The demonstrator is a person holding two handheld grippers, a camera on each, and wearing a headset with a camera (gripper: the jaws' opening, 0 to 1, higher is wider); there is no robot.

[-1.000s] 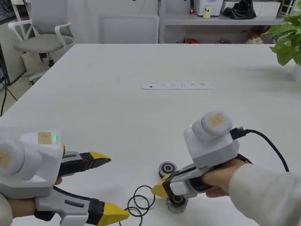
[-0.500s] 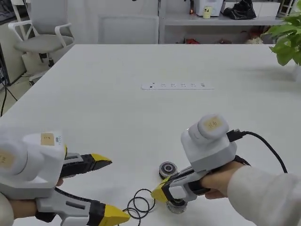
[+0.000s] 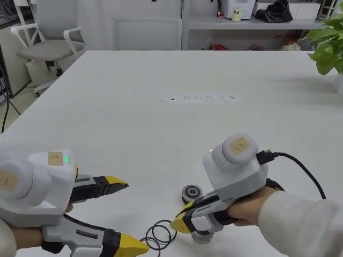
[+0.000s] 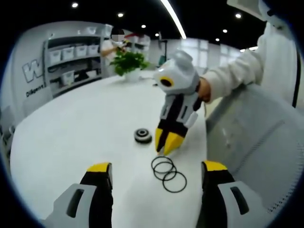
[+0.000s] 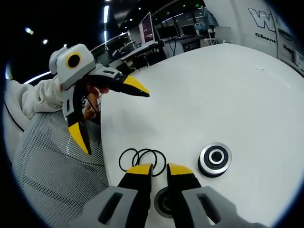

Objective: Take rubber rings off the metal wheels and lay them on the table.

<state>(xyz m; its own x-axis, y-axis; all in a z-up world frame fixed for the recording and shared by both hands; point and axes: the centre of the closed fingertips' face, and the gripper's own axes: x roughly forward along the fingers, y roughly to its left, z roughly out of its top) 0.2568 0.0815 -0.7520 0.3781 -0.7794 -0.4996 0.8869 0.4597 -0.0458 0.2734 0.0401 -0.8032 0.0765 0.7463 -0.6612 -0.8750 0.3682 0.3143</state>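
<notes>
Two metal wheels lie near the table's front edge. One wheel (image 3: pixel 191 193) (image 5: pixel 215 159) (image 4: pixel 142 135) stands free. The other wheel (image 3: pixel 201 236) (image 5: pixel 164 202) sits under my right gripper (image 3: pixel 181 223) (image 5: pixel 159 169) (image 4: pixel 168 140). Its jaws are shut to a thin gap above that wheel, and I see nothing between them. Three black rubber rings (image 3: pixel 158 234) (image 5: pixel 142 159) (image 4: pixel 168 173) lie overlapping on the table just left of its tips. My left gripper (image 3: pixel 126 215) (image 4: pixel 156 167) (image 5: pixel 111 114) stands wide open and empty, to the left of the rings.
A white power strip (image 3: pixel 201 98) lies flat mid-table. A potted plant (image 3: pixel 328 45) stands at the right edge. An office chair (image 3: pixel 48 37) and shelves are behind the table. A black cable (image 3: pixel 300 166) trails from the right gripper.
My right gripper has moved slightly left and toward me, covering more of the near wheel. The left gripper, rings and free wheel have stayed put.
</notes>
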